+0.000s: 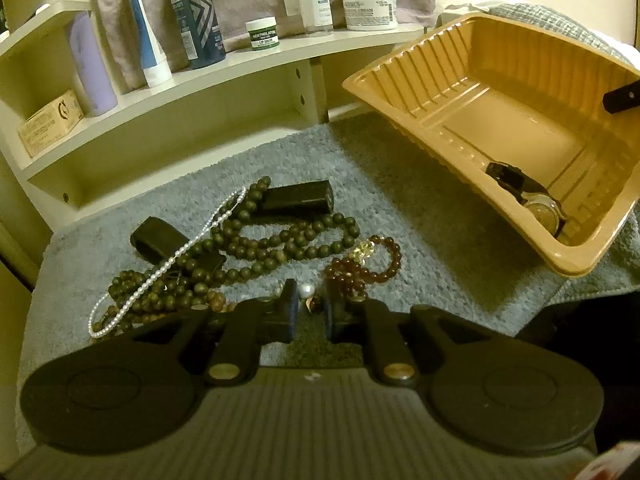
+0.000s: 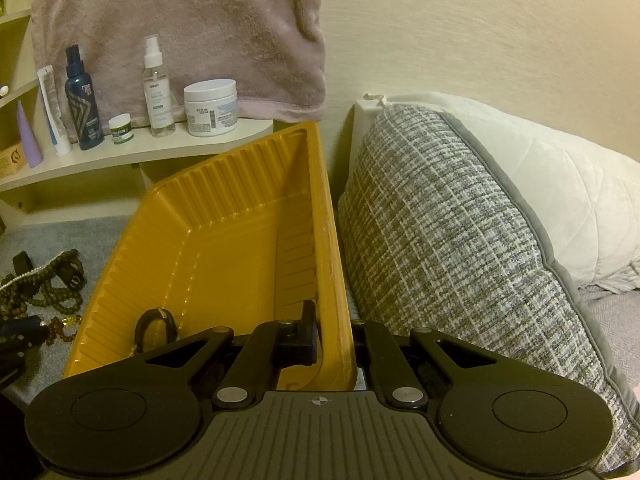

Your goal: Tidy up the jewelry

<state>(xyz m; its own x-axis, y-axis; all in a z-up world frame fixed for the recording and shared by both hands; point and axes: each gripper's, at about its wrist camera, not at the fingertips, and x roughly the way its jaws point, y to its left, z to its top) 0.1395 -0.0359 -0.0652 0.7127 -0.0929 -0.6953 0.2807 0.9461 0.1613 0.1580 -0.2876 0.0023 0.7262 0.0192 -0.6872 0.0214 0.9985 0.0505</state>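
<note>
- Left gripper [image 1: 311, 304]: lowest in the left wrist view, pointing down at the grey mat [image 1: 400, 208]; its jaws stand narrowly apart, with a small pearl piece [image 1: 307, 290] and a gold-toned bit showing in the gap; whether the pads press on either cannot be told.
- Red-brown bead bracelet [image 1: 374, 266]: just beyond the right finger, lying on the mat, with a yellow crystal bead at its top.
- Olive wooden bead strands [image 1: 264, 240]: heaped left of the bracelet; a thin white pearl string [image 1: 192, 248] lies diagonally over them, and two black cases [image 1: 298, 202] sit at the heap's far edge.
- Right gripper [image 2: 334, 340]: clamped tight on the near wall of the orange tray [image 2: 224, 240], one finger inside and one outside; the tray is tilted, its far end raised.
- Wristwatch [image 1: 532, 200]: inside the tray, resting in the lower corner.
- Woven grey cushion [image 2: 460, 248]: just right of the tray, with a white pillow behind.
- Cream shelf [image 1: 200, 80]: farthest back, carrying bottles, a tube and jars before a hanging pink towel [image 2: 180, 20].
</note>
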